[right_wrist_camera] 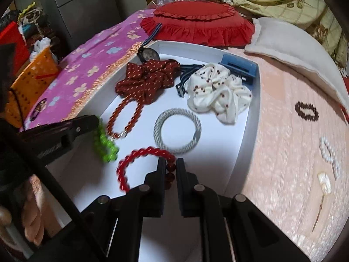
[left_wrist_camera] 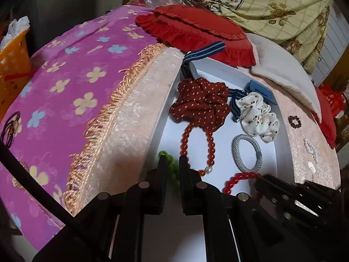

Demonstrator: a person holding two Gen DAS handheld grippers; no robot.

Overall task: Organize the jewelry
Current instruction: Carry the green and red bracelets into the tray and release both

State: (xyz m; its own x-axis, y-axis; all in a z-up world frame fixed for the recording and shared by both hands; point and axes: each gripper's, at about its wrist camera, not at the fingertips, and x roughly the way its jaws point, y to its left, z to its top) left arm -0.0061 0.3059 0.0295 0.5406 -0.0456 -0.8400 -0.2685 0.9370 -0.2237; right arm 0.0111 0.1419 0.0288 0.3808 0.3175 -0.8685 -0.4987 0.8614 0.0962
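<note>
left gripper (left_wrist_camera: 171, 160): matte black, two flat straight fingers, round silver pivot screws on angular black links | right gripper (right_wrist_camera: 169, 163): same black build, silver screws | cable: thin, black | hand (right_wrist_camera: 32, 214): bare, no sleeve visible

Both grippers pointed steeply downward, side by side. The left gripper (left_wrist_camera: 171, 160) had its jaws closed on a green bead bracelet (right_wrist_camera: 104, 146), and the right gripper (right_wrist_camera: 169, 163) had its jaws clamped on a red bead bracelet (right_wrist_camera: 139, 155). A bare hand (right_wrist_camera: 32, 216) showed behind the left gripper.
</note>
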